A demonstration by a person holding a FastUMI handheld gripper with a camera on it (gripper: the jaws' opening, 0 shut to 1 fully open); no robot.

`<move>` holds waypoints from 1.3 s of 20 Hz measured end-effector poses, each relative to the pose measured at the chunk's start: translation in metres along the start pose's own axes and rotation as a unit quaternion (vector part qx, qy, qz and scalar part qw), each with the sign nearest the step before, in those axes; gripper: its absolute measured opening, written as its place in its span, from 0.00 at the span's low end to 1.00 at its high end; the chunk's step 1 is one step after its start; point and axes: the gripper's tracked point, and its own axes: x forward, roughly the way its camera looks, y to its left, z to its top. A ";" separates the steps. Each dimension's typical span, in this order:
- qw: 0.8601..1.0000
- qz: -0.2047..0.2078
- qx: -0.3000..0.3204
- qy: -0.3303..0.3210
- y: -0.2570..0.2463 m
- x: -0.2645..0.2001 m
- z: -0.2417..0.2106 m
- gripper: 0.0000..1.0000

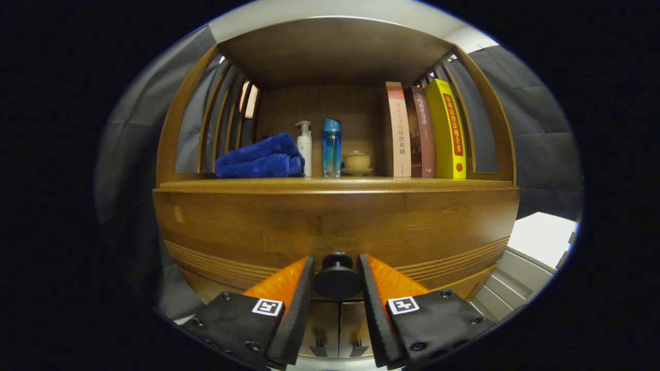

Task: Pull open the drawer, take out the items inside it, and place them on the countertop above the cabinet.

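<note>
Fingers (309, 288) sit spread on either side of the drawer knob (337, 281), close but not clamped on it as far as I can tell. So the gripper (336, 265) is at the grab-the-handle step, and the drawer front (335, 226) looks fully closed. Next up, I'd guess: squeeze the knob, then pull straight back. Gripper's level, pointed square at the cabinet. Countertop (335, 184) above carries a blue towel (259, 158), bottles and books.

Countertop (335, 184) front strip free, towel (259, 163), bottles (331, 147), cup (357, 162), books (425, 131) crowd the back
</note>
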 end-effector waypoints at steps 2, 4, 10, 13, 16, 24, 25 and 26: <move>1.000 0.001 0.011 0.001 0.000 -0.002 -0.001 0.54; 1.000 0.002 0.024 0.002 -0.001 0.002 0.000 0.48; 1.000 -0.005 0.016 0.008 -0.004 -0.015 0.002 0.40; 1.000 -0.005 0.020 0.018 -0.003 -0.047 0.003 0.38; 0.999 -0.009 0.034 0.027 -0.003 -0.076 0.004 0.38; 0.998 -0.011 0.044 0.044 -0.003 -0.138 0.008 0.38; 0.998 -0.011 0.044 0.043 -0.003 -0.144 0.009 0.38; 0.998 -0.011 0.043 0.045 -0.002 -0.149 0.008 0.38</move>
